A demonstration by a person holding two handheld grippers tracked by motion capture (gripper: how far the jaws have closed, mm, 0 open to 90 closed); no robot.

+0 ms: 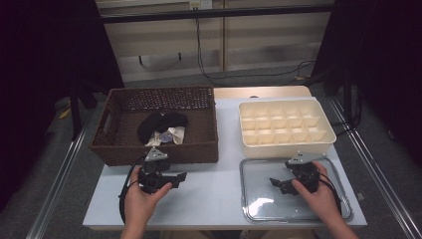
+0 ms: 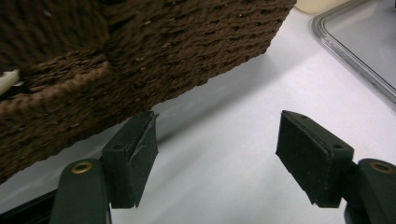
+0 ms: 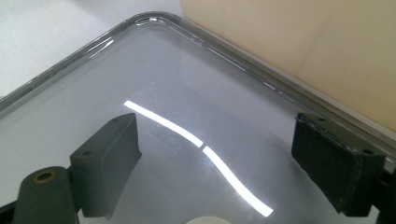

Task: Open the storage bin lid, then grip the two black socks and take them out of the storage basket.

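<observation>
The white surface is carrying four items. A brown wicker basket is sitting at the far left, holding dark and pale cloth pieces. A cream divided tray is sitting at the far right, its compartments lying bare. A clear lid is lying at the near right, just in front of the tray. The left tool is hovering over the bare surface just in front of the basket's near wall, its jaws standing wide apart and gripping nothing. The right tool is hovering above the lid, its jaws standing apart with nothing between them.
</observation>
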